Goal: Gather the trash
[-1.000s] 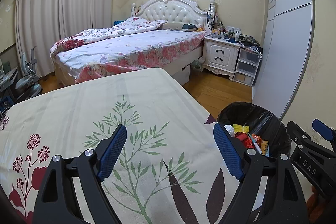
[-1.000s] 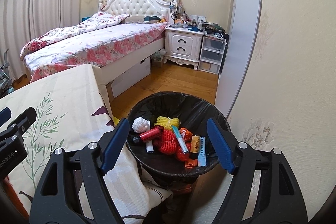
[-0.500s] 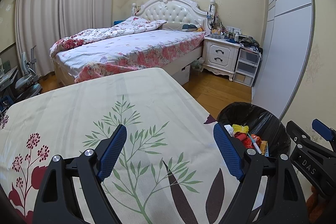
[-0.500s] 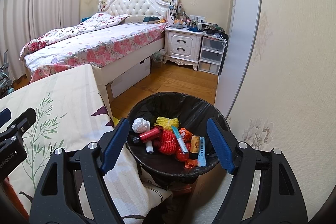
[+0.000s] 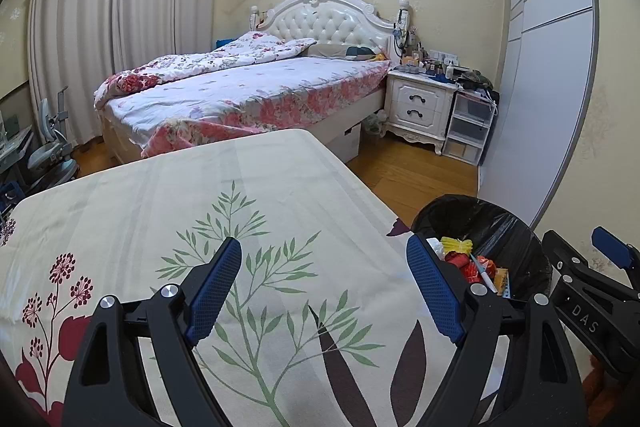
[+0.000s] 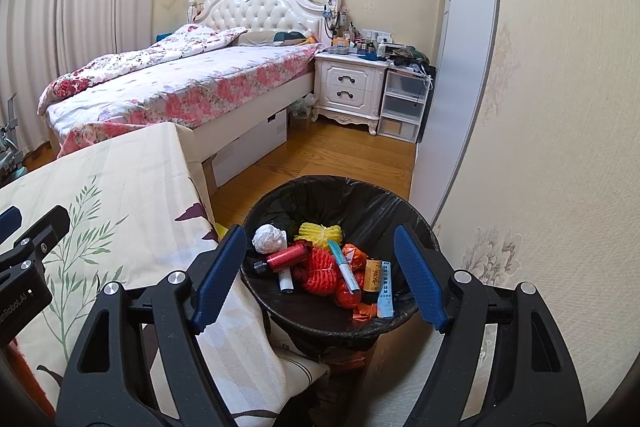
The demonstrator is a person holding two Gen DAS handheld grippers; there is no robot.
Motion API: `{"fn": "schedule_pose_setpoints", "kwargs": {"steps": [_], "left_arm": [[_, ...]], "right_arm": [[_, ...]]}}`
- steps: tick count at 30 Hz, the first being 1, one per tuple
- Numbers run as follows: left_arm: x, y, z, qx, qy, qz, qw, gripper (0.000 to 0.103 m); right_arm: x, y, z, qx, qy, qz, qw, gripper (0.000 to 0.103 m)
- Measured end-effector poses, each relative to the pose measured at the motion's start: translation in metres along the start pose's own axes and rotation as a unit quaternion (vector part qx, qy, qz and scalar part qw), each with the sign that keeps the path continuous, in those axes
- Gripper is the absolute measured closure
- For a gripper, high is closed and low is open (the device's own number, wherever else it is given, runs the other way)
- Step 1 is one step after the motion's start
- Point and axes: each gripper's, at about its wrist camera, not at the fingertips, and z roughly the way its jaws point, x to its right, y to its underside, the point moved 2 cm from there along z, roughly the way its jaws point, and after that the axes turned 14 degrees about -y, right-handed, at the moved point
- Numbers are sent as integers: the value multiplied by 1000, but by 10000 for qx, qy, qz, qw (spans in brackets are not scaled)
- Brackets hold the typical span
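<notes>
Over one bin (image 6: 416, 215) — two grippers, jaws apart

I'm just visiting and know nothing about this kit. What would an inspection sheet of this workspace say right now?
Surface: table under a leaf-print cloth, no loose rubbish seen on it.
Job's things: bin with black liner beside the table, holding a paper ball, red tube, yellow netting, marker.
Clutter: crowded nightstand.
Grippers: left gripper and right gripper both have jaws wide apart, holding nothing.
Cables: nothing seen.
Surroundings: bed, curtains, wood floor.
</notes>
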Motion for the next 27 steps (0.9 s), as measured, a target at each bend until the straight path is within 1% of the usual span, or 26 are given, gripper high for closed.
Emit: {"fn": "schedule_pose_setpoints", "kwargs": {"steps": [18, 23, 27], "left_arm": [[9, 2, -6, 19, 41, -12, 10000, 21], [11, 2, -7, 44, -12, -3, 10000, 21], [14, 3, -5, -27, 54, -15, 10000, 21]], "right_arm": [[0, 0, 0, 0, -1, 1, 10000, 28], [-2, 0, -1, -14, -6, -8, 10000, 28], [-2, 0, -2, -14, -10, -14, 10000, 28]]}}
